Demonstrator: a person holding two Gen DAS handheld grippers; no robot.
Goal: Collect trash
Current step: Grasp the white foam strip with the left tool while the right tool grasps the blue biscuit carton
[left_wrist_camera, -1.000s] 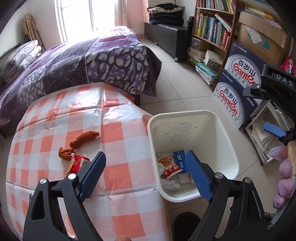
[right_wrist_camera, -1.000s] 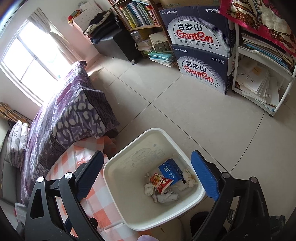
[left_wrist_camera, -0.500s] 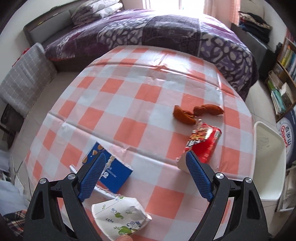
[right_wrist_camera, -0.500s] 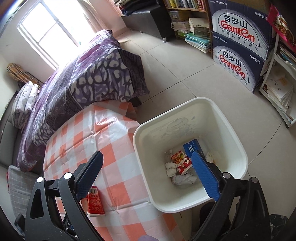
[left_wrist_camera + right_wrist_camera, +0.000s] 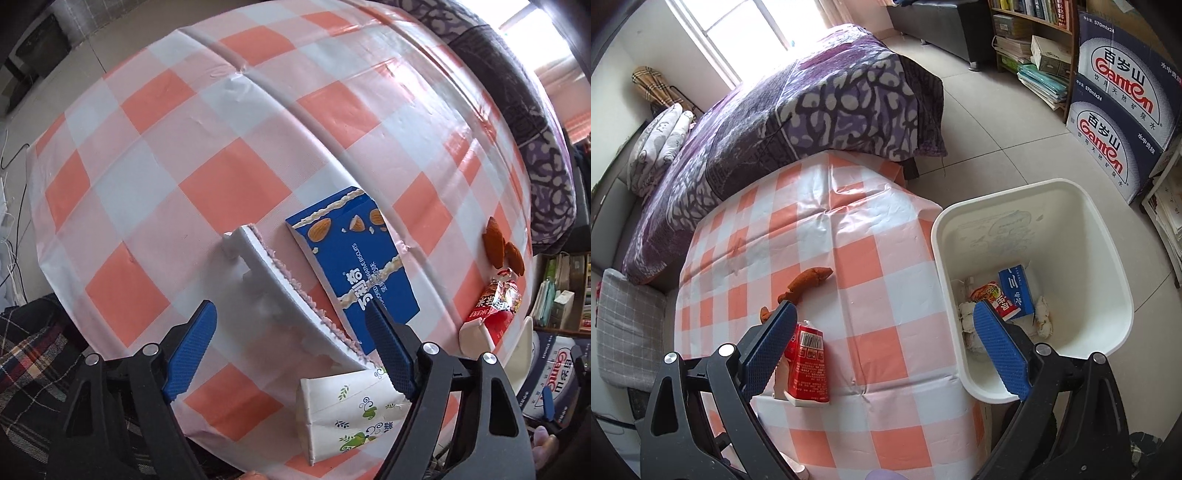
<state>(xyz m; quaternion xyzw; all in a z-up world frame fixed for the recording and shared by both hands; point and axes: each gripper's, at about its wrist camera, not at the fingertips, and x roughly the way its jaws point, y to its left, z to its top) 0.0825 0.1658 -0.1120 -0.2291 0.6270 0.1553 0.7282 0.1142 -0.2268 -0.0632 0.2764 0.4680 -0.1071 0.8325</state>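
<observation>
The trash I am after lies on the checked tablecloth. Between my left gripper's spread, empty fingers lies a white foam strip with a ragged pinkish edge, running diagonally away from me. Touching its far side is the blue biscuit box, lying flat; my right-hand blue pad covers its near corner. Just under that pad a white tissue pack with green leaf print sits at the near table edge, its lower corner close to the drop. Farther right, a red snack carton lies near the table's right edge, with brown peel pieces just beyond it. The cloth to the left and beyond is open.

My right gripper hangs wide apart and empty above the table's right edge. Its left pad hides part of the same red carton and the near end of the peel. The white bin stands on the floor right against the table edge, its mouth unobstructed; inside lie a blue box, a red wrapper and crumpled white tissues, partly behind my right pad. Beyond the table the purple-covered bed presses close. Stacked water cartons stand on the tiled floor beyond the bin.
</observation>
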